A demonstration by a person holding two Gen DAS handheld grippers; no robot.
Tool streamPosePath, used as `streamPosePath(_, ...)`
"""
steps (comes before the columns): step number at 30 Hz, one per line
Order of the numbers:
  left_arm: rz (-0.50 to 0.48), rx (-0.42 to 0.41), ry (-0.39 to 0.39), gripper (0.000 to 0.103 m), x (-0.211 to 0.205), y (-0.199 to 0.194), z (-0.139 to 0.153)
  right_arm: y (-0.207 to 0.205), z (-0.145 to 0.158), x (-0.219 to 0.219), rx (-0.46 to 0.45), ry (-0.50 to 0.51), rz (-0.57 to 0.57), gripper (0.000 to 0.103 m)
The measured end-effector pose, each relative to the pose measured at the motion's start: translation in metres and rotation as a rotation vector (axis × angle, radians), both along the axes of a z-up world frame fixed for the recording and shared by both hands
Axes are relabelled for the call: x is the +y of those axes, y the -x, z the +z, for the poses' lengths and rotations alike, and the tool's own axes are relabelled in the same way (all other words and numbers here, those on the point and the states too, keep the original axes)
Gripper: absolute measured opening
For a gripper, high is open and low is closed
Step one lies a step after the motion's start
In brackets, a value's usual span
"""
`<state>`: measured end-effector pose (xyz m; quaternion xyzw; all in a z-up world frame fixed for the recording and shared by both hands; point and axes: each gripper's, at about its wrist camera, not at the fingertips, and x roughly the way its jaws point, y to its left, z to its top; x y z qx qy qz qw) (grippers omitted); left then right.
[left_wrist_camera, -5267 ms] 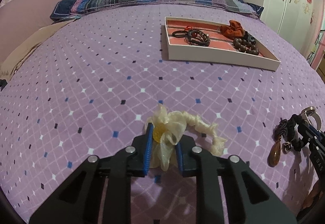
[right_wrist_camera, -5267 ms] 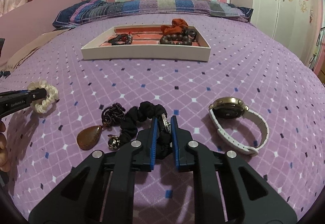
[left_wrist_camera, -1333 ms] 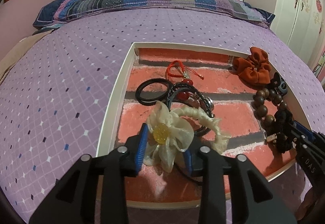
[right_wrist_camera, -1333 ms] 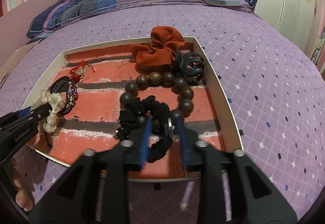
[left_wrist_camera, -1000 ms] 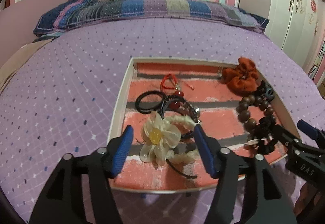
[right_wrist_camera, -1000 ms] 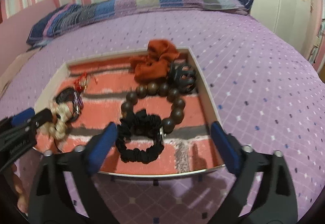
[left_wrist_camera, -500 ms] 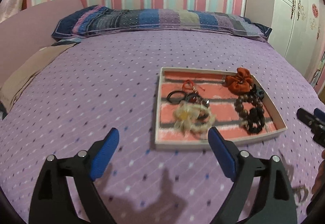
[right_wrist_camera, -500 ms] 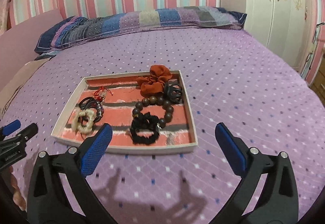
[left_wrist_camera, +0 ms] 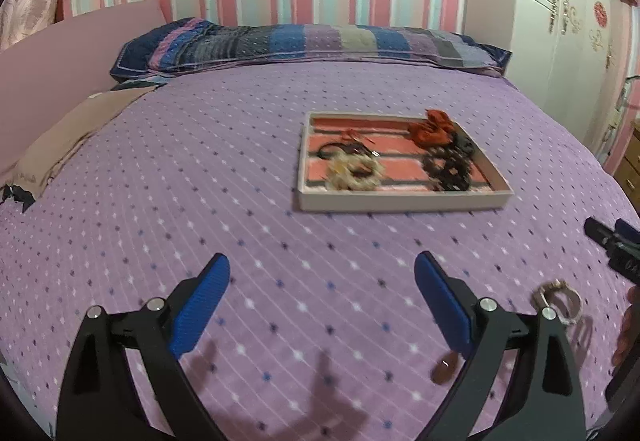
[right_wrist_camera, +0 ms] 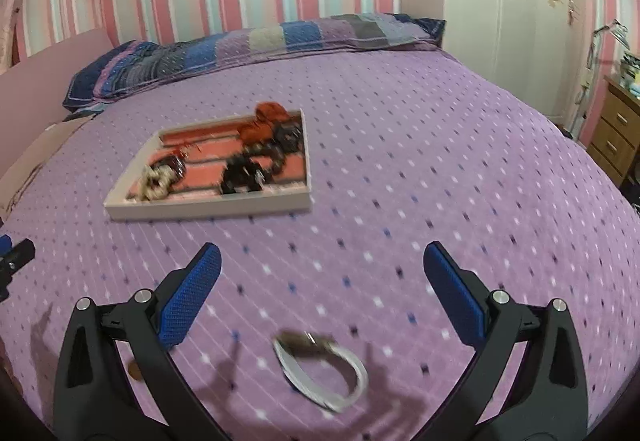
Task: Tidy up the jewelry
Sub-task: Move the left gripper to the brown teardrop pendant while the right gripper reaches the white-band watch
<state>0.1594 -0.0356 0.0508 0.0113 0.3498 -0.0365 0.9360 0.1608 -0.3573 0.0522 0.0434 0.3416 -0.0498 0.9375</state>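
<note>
Two grippers hover over the bed (left_wrist_camera: 160,177), left gripper (left_wrist_camera: 322,295) opening its jaws wider, right gripper (right_wrist_camera: 322,287) spread, both empty, since scrunchies lie in the tray (left_wrist_camera: 400,201); the watch (right_wrist_camera: 320,373) waits beneath.

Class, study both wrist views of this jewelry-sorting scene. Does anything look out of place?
Yes. A white-strapped watch lies on the purple bedspread, outside the tray that holds the other pieces. A brown pendant and a small silver ring-like piece also lie loose on the bed. Both tools, left and right, are empty.
</note>
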Motion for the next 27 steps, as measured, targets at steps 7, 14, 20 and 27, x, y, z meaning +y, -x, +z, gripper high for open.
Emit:
streamPosePath(7,-0.085,0.024,-0.031,0.092,-0.044,0.023,-0.036,0.029,-0.040,-0.011,0.019,0.073,-0.019,0.099)
streamPosePath(14,-0.132,0.063,-0.041,0.092,-0.074,0.027,-0.063,0.041,-0.049,-0.012,0.042,0.107,0.023,0.099)
streamPosePath(20,-0.155,0.076,-0.073,0.092,-0.091,0.025,-0.080,0.046,-0.059,-0.027,0.067,0.118,0.010,0.099)
streamPosePath(27,-0.168,0.091,-0.040,0.092,-0.098,0.016,-0.089,0.043,-0.069,-0.051,0.104,0.014,-0.014,0.098)
